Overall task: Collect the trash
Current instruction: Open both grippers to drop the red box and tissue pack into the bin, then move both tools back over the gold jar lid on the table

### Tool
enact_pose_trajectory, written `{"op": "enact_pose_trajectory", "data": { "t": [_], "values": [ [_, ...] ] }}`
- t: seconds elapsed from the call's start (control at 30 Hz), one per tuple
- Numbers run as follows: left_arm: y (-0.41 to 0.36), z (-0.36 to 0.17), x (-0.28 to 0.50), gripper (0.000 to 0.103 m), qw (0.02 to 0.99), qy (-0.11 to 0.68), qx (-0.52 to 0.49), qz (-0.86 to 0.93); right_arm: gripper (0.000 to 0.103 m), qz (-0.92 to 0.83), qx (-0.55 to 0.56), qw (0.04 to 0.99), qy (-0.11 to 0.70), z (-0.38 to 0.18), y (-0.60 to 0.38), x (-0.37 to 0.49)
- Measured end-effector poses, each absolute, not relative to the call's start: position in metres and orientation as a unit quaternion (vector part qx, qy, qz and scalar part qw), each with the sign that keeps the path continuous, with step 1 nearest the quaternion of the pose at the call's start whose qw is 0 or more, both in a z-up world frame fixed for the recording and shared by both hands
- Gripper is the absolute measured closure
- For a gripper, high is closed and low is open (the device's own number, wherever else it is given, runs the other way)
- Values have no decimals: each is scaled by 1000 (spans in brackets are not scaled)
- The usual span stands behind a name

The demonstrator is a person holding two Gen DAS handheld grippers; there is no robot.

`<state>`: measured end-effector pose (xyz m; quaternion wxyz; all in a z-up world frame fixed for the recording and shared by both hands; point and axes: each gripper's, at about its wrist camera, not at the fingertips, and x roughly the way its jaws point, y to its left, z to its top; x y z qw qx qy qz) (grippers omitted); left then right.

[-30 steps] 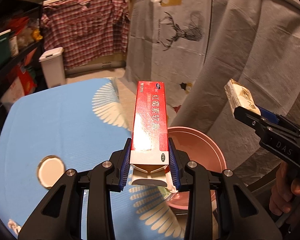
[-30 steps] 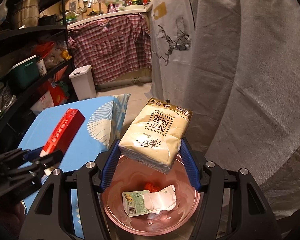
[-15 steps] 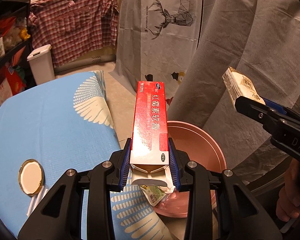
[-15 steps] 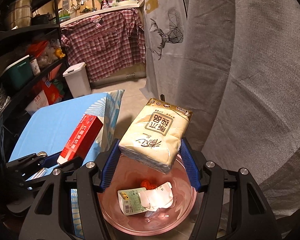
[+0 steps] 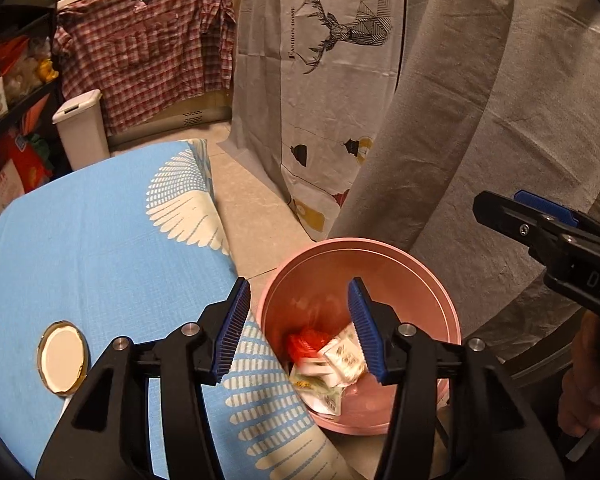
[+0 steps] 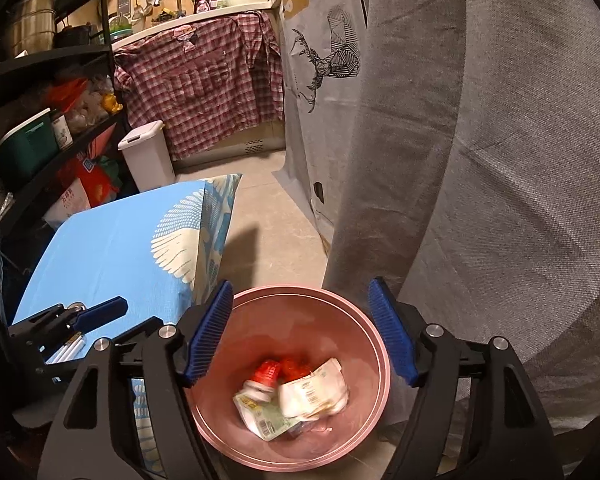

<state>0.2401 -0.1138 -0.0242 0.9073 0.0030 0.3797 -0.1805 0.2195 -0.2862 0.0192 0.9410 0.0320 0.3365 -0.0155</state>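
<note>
1. Hanging over the pink basin (image 6: 236, 424) at lower centre, the right tongs (image 6: 302, 330) gape apart, empty.
2. The left tongs (image 5: 298, 326) likewise stand apart.
3. Trash (image 6: 296, 394) lies inside the basin.

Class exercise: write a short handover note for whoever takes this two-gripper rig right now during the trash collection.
Left gripper: open, empty, above the round pink plastic bin.
Right gripper: open, empty, over the same bin.
Done: red carton, tissue pack and a crumpled wrapper lie in the bin.
Left: round gold-rimmed lid and white sticks on the blue tablecloth.
</note>
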Motion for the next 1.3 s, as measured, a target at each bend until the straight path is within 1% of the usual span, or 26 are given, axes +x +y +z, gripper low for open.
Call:
{"op": "enact_pose_trajectory", "data": {
  "t": [0.13,0.37,0.47,0.63,0.7,0.97,1.17,1.23,1.3],
  "values": [
    [-104,-19,234,53,912,372,0,-173,33,-8,31,943,330,21,-283,216],
    [-68,-4,214,60,923,356,-19,-143,34,15,17,951,309,26,-264,205],
    [-49,1,203,62,929,348,-22,-127,40,28,11,954,298,30,-255,200],
    [-15,5,186,64,934,343,-24,-102,63,52,5,956,289,34,-239,194],
    [2,7,180,65,935,341,-29,-90,68,64,12,955,289,36,-233,193],
    [76,11,146,65,941,331,-62,-21,70,111,22,950,292,33,-198,194],
    [124,1,118,66,941,329,-76,22,75,150,17,943,295,23,-163,200],
    [140,-4,107,66,941,326,-83,31,80,162,17,939,303,17,-150,203],
    [156,-9,97,67,941,326,-88,40,81,177,23,933,313,11,-137,208]
  ]
}}
